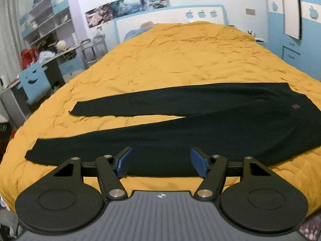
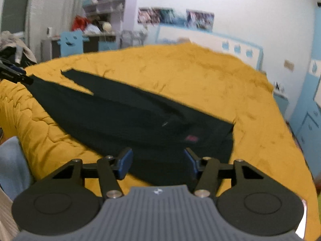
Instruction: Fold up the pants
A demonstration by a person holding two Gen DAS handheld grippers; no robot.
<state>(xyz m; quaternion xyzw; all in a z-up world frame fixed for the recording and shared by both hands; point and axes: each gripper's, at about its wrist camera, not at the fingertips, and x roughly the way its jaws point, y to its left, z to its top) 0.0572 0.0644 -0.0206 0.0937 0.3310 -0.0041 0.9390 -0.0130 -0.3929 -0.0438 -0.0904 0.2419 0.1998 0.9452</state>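
Black pants [image 1: 200,124] lie spread flat on the yellow bedspread [image 1: 180,60], legs parted. Left gripper [image 1: 161,161] hangs over the near leg, jaws released, gripping nothing. Right gripper [image 2: 156,163] hovers at the waist end, jaws apart, nothing clamped.

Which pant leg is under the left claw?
The near leg, along the bed's front edge; the left claw hangs open over it. The far leg lies beyond a wedge of yellow bedspread.
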